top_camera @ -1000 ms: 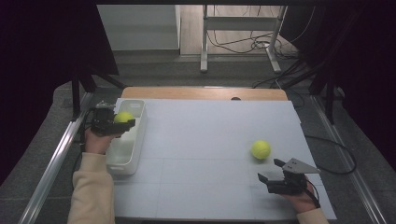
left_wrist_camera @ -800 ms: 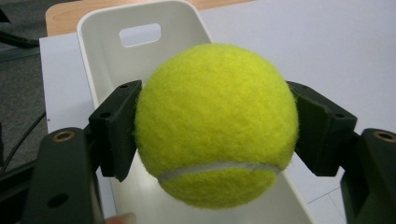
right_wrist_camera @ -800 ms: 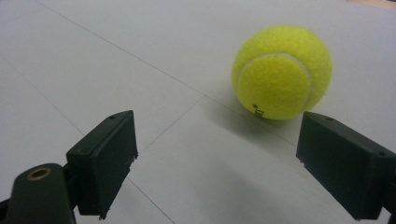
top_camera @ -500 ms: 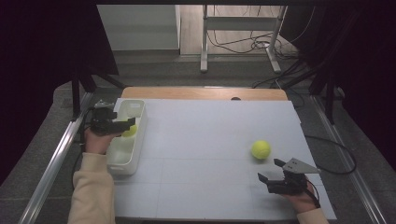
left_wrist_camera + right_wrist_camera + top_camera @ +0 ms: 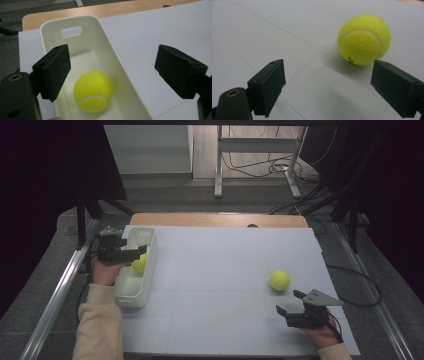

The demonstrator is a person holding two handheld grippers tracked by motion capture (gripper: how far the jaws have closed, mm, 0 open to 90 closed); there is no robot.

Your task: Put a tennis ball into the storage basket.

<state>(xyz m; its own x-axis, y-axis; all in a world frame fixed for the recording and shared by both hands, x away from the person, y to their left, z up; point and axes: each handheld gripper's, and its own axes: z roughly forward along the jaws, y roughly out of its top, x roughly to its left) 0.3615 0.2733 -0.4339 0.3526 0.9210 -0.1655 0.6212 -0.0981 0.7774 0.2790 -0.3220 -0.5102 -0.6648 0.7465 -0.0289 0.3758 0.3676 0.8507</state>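
Nearest the person, the right gripper (image 5: pixel 294 306) rests low on the white table (image 5: pixel 220 285) with its jaws spread and nothing between them, a loose ball (image 5: pixel 279 280) lying just beyond its tips. Farther off at the left edge, the left gripper (image 5: pixel 136 251) hovers over the white bin (image 5: pixel 131 292). Its jaws have just been opening and stand apart, and the other ball (image 5: pixel 93 91) lies below them on the bin floor, untouched.

Yellow tennis ball (image 5: pixel 93 91) lying loose on the floor of a white oblong bin (image 5: pixel 82 50) at the table's left edge, second yellow tennis ball (image 5: pixel 279 280) resting on the white tabletop, well apart to the right
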